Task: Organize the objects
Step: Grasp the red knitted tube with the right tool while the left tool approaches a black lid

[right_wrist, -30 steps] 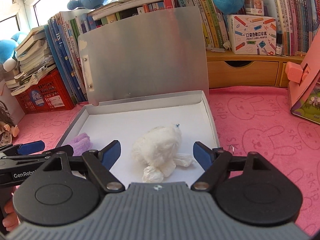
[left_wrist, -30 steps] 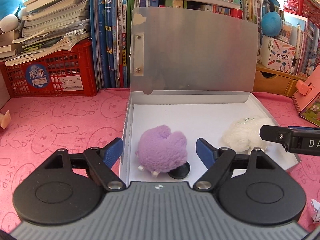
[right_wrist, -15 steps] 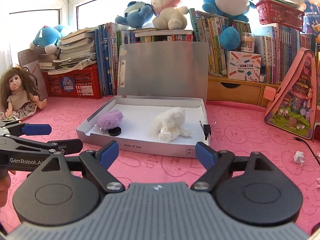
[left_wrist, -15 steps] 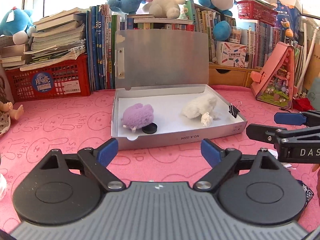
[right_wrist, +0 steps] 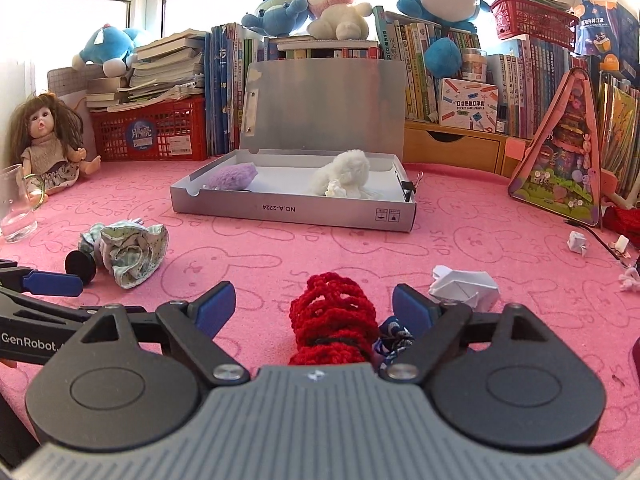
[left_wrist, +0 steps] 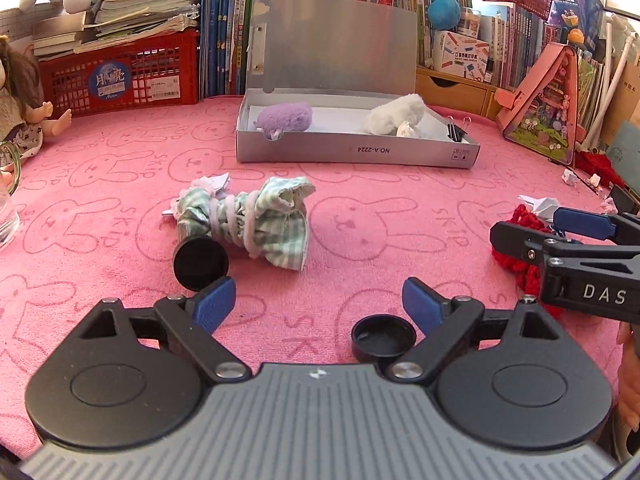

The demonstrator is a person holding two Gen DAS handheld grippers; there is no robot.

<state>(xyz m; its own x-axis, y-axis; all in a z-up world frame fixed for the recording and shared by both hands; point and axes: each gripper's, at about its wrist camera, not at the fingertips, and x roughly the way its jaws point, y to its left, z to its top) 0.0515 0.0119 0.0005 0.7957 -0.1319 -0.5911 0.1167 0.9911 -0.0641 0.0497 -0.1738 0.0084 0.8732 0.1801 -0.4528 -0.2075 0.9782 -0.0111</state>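
An open silver box (left_wrist: 356, 154) (right_wrist: 294, 210) holds a purple plush (left_wrist: 285, 117) (right_wrist: 233, 176) and a white plush (left_wrist: 394, 119) (right_wrist: 344, 174). My left gripper (left_wrist: 319, 304) is open and empty over the pink mat, near a green striped cloth bundle (left_wrist: 256, 220) (right_wrist: 128, 250) on a black-capped stick (left_wrist: 201, 263). A black cap (left_wrist: 383, 338) lies by its right finger. My right gripper (right_wrist: 314, 306) is open, with a red knitted piece (right_wrist: 334, 322) between its fingers; contact cannot be told.
A crumpled white paper (right_wrist: 464, 286) lies right of the red knit. A glass (right_wrist: 16, 204) and a doll (right_wrist: 48, 144) stand at the far left. A red crate (left_wrist: 120, 76), books and a pink triangular case (right_wrist: 560, 156) line the back.
Both grippers have pulled back from the box, leaving the plush toys in it. They now sit low over the front mat, by the cloth bundle and the red knit.
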